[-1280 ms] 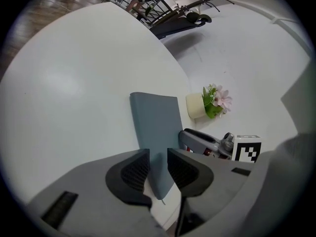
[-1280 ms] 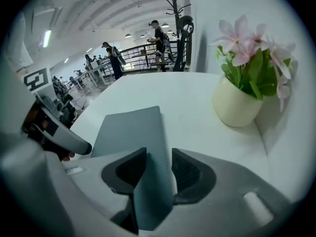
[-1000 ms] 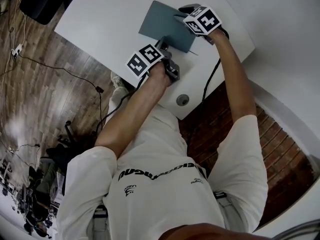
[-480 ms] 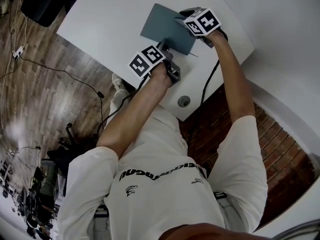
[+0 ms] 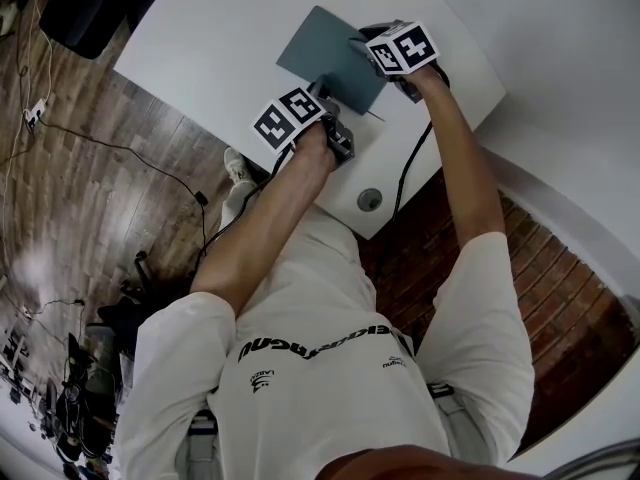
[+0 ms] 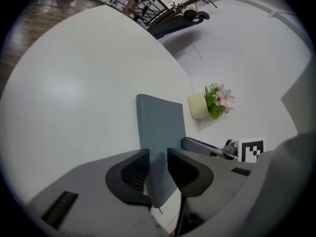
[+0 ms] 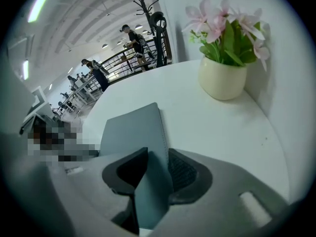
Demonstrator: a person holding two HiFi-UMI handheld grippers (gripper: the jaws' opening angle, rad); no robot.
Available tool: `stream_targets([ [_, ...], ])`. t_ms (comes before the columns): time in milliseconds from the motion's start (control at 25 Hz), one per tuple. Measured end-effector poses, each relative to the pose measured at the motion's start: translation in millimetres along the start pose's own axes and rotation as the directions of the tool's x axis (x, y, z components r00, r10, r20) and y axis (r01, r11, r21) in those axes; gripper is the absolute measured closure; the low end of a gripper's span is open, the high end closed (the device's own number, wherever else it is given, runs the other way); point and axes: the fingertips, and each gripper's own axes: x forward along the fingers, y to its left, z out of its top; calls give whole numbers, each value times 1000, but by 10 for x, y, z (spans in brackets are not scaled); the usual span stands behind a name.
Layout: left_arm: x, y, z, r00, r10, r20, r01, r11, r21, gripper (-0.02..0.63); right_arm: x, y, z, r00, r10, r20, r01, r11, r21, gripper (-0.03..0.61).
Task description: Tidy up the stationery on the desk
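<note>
So neither side's nearer here, we've got both on the notebook [image 5: 325, 53]. Left tool [image 6: 158, 168] is clamped on its near edge. Right tool [image 7: 157, 174] has the right-hand end between its jaws, which have just been closing and now pinch it. The notebook runs away from both toward the plant [image 6: 212, 102], and its long axis looks crosswise to us. It's thin, closed, plain slate-blue, sitting mid-surface [image 5: 220, 38], and we can't tell if it's lifted.

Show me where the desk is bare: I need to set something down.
The big free patch is the desk left of the notebook, out to the desk's left edge. A smaller bare strip lies between the notebook and the pot by the wall. It is tight along the near edge, between the notebook and the grommet.
</note>
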Motion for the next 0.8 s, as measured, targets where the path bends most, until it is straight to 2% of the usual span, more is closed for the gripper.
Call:
stream_targets([
  [200, -56, 37, 79, 1000, 16, -9, -15, 998, 63, 505, -15, 63, -47, 1000, -17, 14, 16, 998, 65, 446],
  [440, -69, 147, 152, 999, 42, -35, -35, 982, 186, 505, 41, 146, -152, 998, -49, 35, 43, 988, 149, 446],
  [640, -157, 110, 140, 995, 70, -74, -40, 938, 344, 505, -62, 229, -237, 996, -79, 46, 66, 969, 239, 446],
  [800, -175, 146, 150, 992, 102, -79, -58, 899, 434, 506, -70, 295, -316, 992, -117, 55, 97, 956, 275, 446],
])
